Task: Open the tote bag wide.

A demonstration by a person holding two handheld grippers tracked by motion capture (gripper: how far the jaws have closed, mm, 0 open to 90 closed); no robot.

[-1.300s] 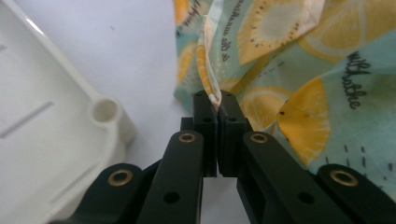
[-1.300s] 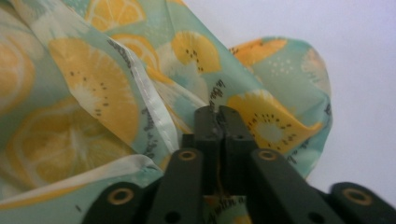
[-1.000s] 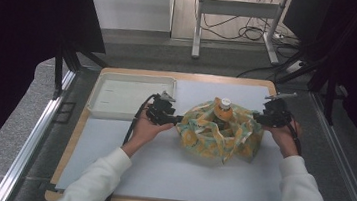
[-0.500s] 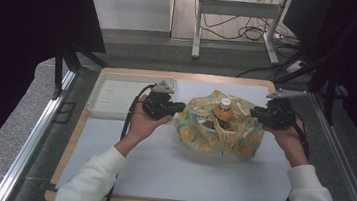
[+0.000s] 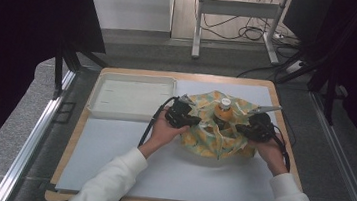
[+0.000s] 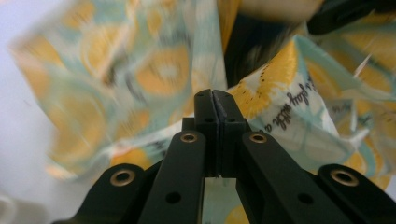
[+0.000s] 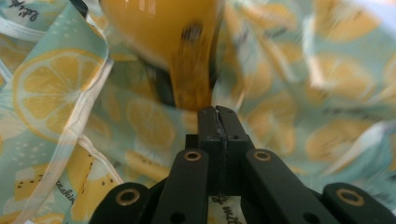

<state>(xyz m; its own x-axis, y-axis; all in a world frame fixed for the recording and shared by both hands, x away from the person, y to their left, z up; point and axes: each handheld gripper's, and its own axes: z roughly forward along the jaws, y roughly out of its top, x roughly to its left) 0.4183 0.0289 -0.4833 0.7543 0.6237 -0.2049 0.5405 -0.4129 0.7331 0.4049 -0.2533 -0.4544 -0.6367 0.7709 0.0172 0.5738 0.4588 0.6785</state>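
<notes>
Both grippers, left (image 5: 190,120) and right (image 5: 241,131), have just clamped fully onto the cloth (image 5: 212,142) around the bottle (image 5: 223,112); uneven pulling could topple it.

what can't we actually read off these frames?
- Bottle, high view: lower body hidden by the lemon-print cloth.
- Bottle label, right gripper view: motion-blurred.
- Cloth lettering, left gripper view: cut off by folds.
- Left gripper, right gripper: jaws shut; pinched cloth edge hidden between pads.
</notes>
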